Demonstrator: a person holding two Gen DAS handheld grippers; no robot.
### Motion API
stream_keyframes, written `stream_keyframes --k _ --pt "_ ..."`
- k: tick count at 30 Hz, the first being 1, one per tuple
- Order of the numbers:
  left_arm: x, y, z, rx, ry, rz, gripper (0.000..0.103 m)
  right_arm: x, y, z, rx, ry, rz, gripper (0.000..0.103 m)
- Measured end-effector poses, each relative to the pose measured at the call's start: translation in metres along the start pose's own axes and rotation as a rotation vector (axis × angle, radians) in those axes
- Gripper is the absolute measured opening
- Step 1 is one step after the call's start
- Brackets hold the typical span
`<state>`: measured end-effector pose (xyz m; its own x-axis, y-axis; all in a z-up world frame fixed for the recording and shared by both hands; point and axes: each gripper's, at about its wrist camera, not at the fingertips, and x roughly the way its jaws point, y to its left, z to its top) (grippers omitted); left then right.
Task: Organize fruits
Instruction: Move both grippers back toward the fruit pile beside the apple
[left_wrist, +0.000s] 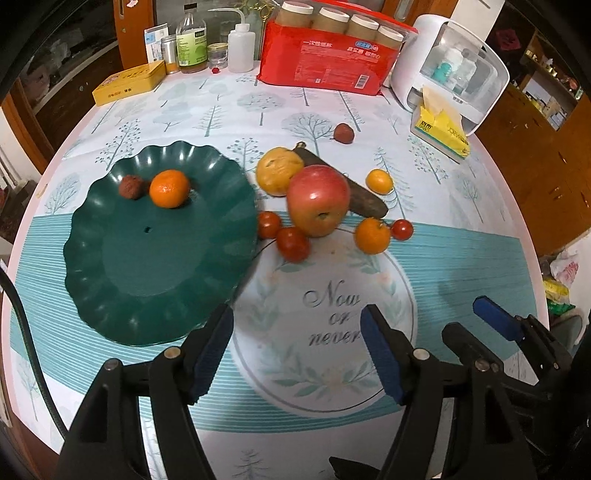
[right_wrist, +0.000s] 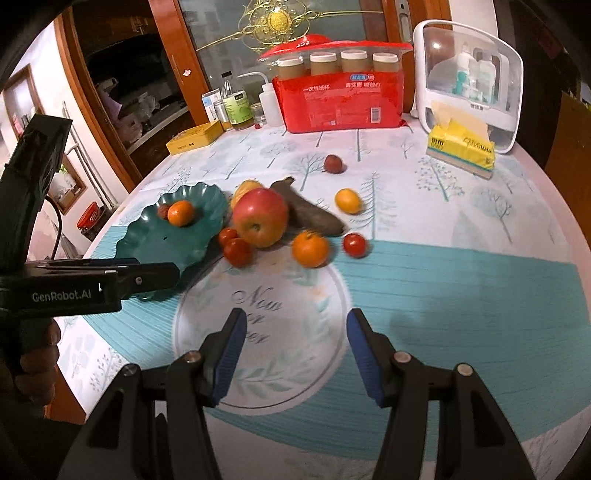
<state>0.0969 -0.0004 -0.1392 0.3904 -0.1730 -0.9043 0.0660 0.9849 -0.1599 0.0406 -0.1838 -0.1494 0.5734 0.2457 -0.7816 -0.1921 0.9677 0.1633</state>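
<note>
A green scalloped plate holds a mandarin and a small dark red fruit. Right of the plate lies a pile: a red apple, a yellow fruit, a dark brown banana, cherry tomatoes, a second mandarin and a kumquat. My left gripper hovers open and empty near the plate's front rim. My right gripper stands open and empty in front of the pile.
A small red fruit lies alone further back. Along the far edge stand a red pack of paper cups, bottles, a yellow tin, a white storage box and a yellow tissue pack. A hand holds the left gripper.
</note>
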Motion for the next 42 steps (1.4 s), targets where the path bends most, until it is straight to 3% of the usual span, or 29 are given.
stream_keyframes --k 12,26,42 --pt "0.022 -0.046 0.018 -0.036 0.014 0.024 0.07 0.003 -0.048 0.03 -0.088 -0.058 -0.017 0.057" --pt "0.051 -0.064 0.048 -0.132 0.038 0.027 0.07 0.023 -0.072 0.065 -0.208 -0.134 0.004 0.057" --pt "0.097 -0.068 0.064 -0.215 0.103 -0.003 0.07 0.078 -0.064 0.047 -0.42 -0.075 0.049 0.056"
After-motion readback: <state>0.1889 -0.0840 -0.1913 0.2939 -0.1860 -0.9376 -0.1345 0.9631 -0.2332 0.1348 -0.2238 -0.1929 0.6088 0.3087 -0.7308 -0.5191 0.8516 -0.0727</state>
